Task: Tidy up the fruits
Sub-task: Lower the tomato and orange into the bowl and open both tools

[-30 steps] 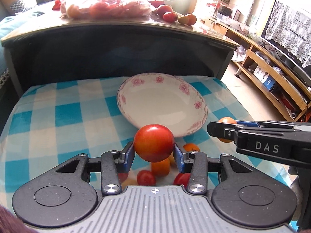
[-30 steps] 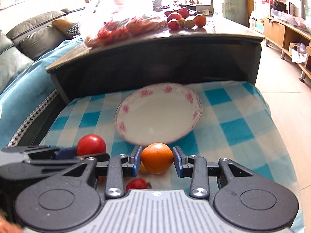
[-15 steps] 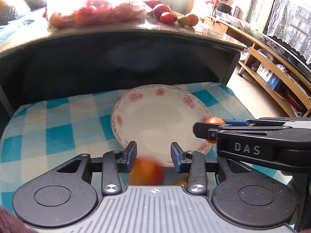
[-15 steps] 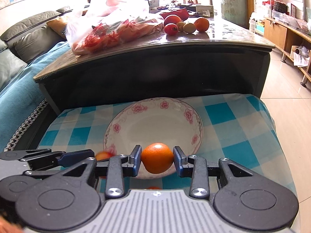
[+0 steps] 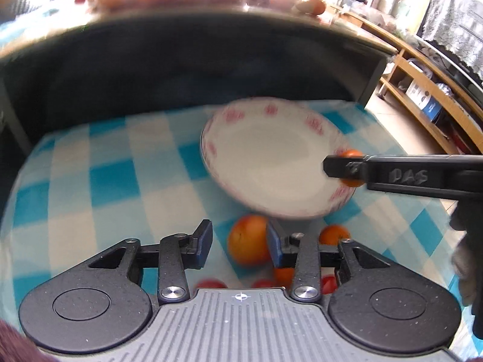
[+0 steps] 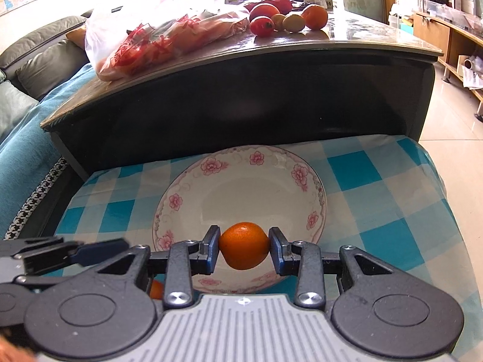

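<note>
A white plate with pink flowers [image 6: 271,181] lies empty on the blue checked cloth; it also shows, blurred, in the left wrist view [image 5: 265,157]. My right gripper [image 6: 244,250] is shut on an orange [image 6: 244,246] and holds it over the plate's near rim. From the left wrist view that gripper [image 5: 347,169] comes in from the right with the orange [image 5: 350,154]. My left gripper [image 5: 240,246] is open and empty. A red-orange tomato [image 5: 247,242] lies on the cloth below it, close to the right finger. Several small tomatoes and oranges [image 5: 333,235] lie near it.
A dark low table [image 6: 241,96] stands behind the cloth, with a plastic bag of red fruit [image 6: 157,42] and loose fruit [image 6: 286,18] on top. A sofa [image 6: 30,69] is at the left. Wooden shelves [image 5: 422,90] stand at the right.
My left gripper opened and the tomato dropped from it onto the cloth; that view has swung left. My right gripper carried the orange forward over the plate's rim.
</note>
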